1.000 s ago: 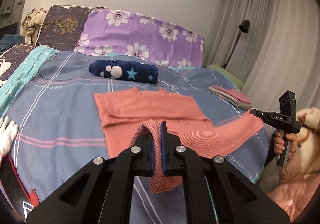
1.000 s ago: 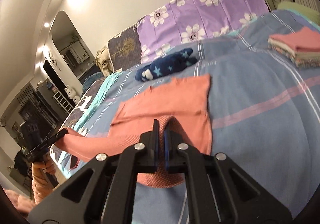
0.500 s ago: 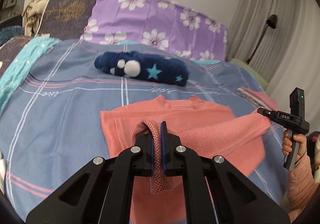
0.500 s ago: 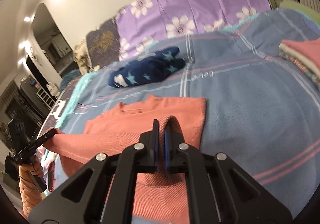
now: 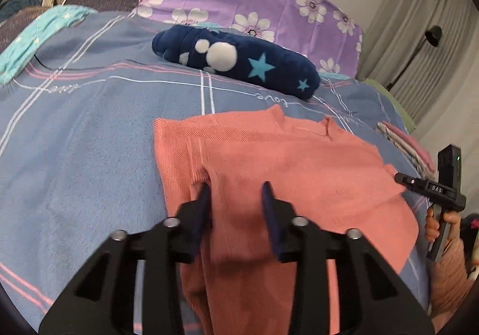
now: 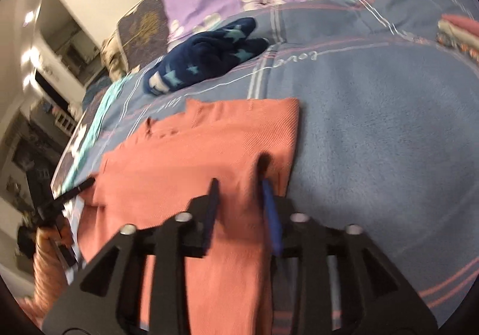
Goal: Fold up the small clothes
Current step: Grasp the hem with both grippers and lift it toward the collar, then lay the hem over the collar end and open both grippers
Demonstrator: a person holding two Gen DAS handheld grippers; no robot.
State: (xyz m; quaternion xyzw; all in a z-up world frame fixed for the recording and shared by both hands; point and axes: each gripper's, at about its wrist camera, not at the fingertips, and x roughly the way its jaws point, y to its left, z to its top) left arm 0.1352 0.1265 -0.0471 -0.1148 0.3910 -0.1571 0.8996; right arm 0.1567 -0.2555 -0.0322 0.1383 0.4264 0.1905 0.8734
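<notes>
A salmon knit top [image 5: 284,161] lies on the blue plaid blanket [image 5: 74,155], its lower half folded up over the body toward the collar. My left gripper [image 5: 236,187] hangs low over the fold's left end. Its jaws are opening, and the cloth sags loose between them without being pinched. In the right wrist view, my right gripper [image 6: 239,184] stands over the top [image 6: 209,149] at the fold's right end. Its jaws are opening too, with slack fabric between them. Each gripper shows in the other's view, the right [image 5: 400,178] and the left [image 6: 88,184], both hand-held.
A navy plush roll with stars [image 5: 233,62] lies behind the top, before a purple flowered pillow [image 5: 254,0]. Folded clothes are stacked [image 5: 404,146] at the right edge of the bed. A teal cloth [image 5: 39,33] lies far left. A floor lamp [image 5: 431,36] and curtains stand beyond.
Both grippers carried the pinched hem forward and down over the top. Their jaws, shut on the hem before, now stand apart, and the fabric has dropped onto the garment.
</notes>
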